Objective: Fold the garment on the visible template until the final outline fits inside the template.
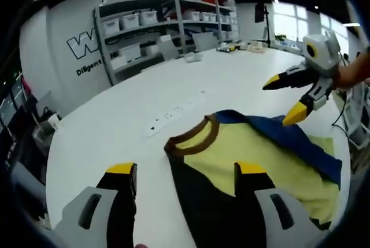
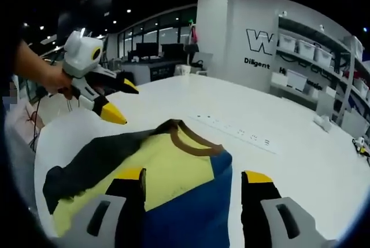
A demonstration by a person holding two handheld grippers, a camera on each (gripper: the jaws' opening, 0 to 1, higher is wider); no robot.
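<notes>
A yellow shirt (image 1: pixel 231 144) with a brown collar (image 1: pixel 193 141), one dark sleeve and one blue sleeve (image 1: pixel 289 135) lies loosely bunched on the white table (image 1: pixel 110 121). My left gripper (image 1: pixel 186 173) hovers open over the shirt's collar end, nothing pinched. My right gripper (image 1: pixel 284 99) comes in from the right, open, its yellow tips just above the blue sleeve. In the right gripper view the shirt (image 2: pixel 167 155) lies under my open right gripper (image 2: pixel 193 176), with the dark sleeve (image 2: pixel 92 161) trailing left. The left gripper (image 2: pixel 122 102), held by a hand, hangs open above that sleeve.
A white power strip (image 1: pixel 173 115) (image 2: pixel 237 132) lies on the table beyond the shirt. Shelves with storage bins (image 1: pixel 162 22) (image 2: pixel 324 57) stand against the wall behind. The table's near edge (image 2: pixel 37 150) runs close to the shirt.
</notes>
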